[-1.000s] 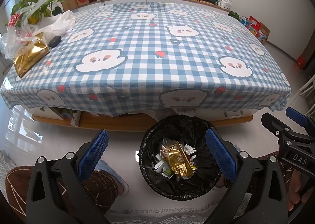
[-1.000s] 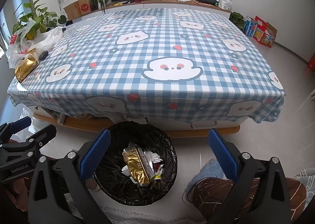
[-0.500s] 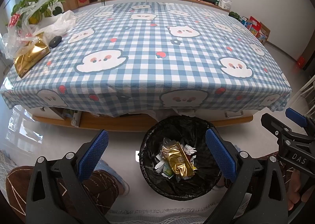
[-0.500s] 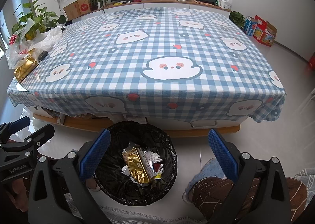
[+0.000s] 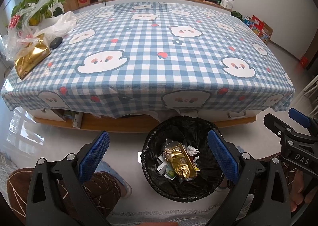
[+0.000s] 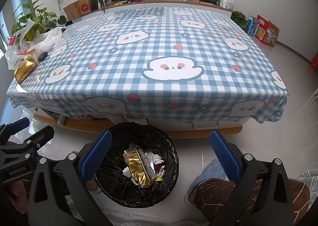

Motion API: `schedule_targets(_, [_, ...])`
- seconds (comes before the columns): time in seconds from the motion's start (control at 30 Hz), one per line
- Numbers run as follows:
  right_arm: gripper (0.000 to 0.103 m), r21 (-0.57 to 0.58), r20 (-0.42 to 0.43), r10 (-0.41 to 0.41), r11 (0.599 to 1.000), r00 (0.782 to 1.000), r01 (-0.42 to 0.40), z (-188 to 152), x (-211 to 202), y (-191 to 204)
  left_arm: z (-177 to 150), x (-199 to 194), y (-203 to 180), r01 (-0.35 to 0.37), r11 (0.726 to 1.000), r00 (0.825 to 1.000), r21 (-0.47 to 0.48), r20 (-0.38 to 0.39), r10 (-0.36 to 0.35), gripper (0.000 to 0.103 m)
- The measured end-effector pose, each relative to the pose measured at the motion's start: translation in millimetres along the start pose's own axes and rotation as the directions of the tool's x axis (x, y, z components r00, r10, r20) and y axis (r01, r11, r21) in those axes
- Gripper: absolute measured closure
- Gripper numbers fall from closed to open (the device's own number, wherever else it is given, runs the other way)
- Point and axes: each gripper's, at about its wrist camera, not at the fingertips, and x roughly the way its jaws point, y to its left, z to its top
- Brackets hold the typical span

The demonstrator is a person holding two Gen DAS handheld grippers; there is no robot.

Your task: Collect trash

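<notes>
1. Far off at the left edge of the worktop [image 5: 159, 63], the gold packet [image 5: 31, 59] is the trash I still see, long axis running near-left to far-right.
2. My left gripper [image 5: 159, 156] is the nearer one; the packet lies up and left of its fingers [image 5: 95, 154].
3. Both grippers hover low over the bin [image 5: 151, 166], fingers wide and empty; my right gripper [image 6: 161, 156] too.

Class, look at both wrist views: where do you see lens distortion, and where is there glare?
Left wrist view: the tablecloth edge bows into a curve, and window glare lies on the floor. Right wrist view: dark corners ring the picture, and the floor looks washed out.
</notes>
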Motion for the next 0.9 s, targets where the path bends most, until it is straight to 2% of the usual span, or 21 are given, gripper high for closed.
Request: schedule_targets(0.9, [0.008, 0.002, 0.000, 0.000, 1.000, 1.000, 0.000, -0.3, 0.6, -0.6, 1.3, -1.4, 5.2, -0.001, 1.000, 1.000, -0.007, 0.001, 0.001, 0.006])
